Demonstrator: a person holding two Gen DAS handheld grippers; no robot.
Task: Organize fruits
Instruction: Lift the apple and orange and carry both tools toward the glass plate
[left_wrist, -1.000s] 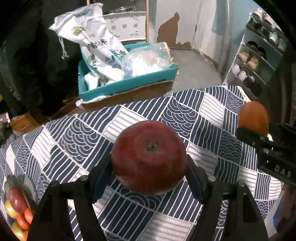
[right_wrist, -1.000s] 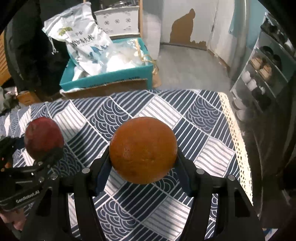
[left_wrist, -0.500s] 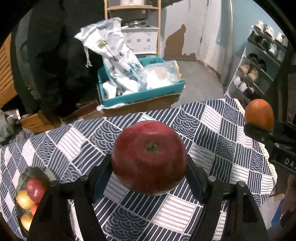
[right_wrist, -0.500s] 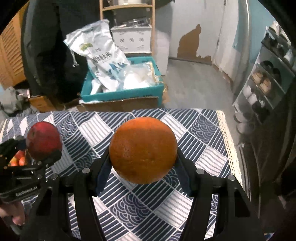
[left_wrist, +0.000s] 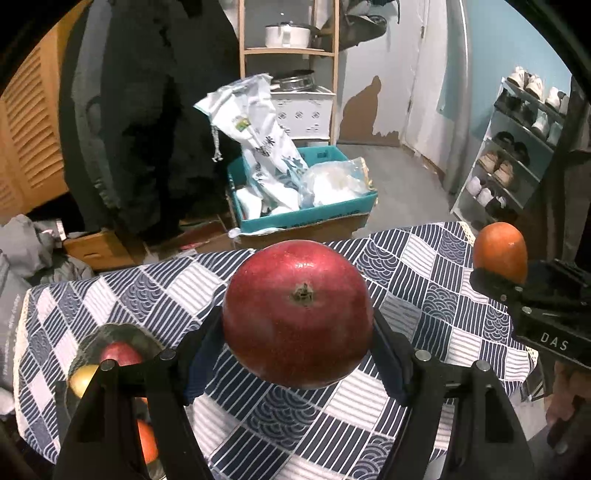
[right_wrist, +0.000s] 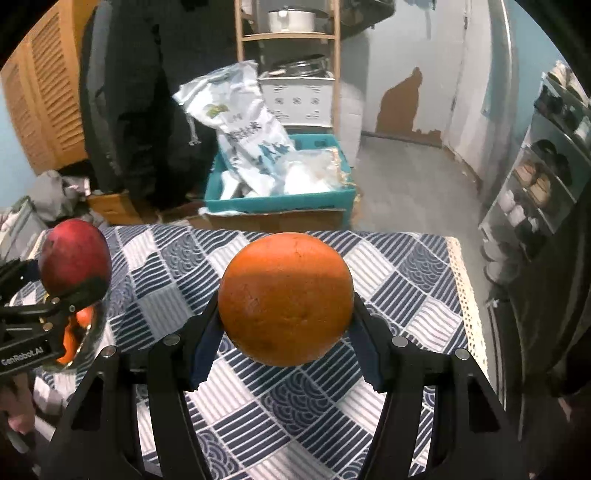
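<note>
While the left gripper (left_wrist: 297, 354) clamped a red apple (left_wrist: 297, 314) between its pads above the table, the right gripper (right_wrist: 284, 343) likewise gripped an orange (right_wrist: 285, 298) in the air beside it. Below them lay the blue-and-white patterned tablecloth (left_wrist: 424, 295), with a dark bowl (left_wrist: 122, 332) of more fruit at its left end, under the left gripper. Past the table's far edge, a teal box (left_wrist: 306, 218) with white bags sat on the floor before a wooden shelf (left_wrist: 288, 51).

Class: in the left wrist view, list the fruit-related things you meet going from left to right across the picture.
Fruit bowl → red apple held in the left tool → orange held in the right tool.
</note>
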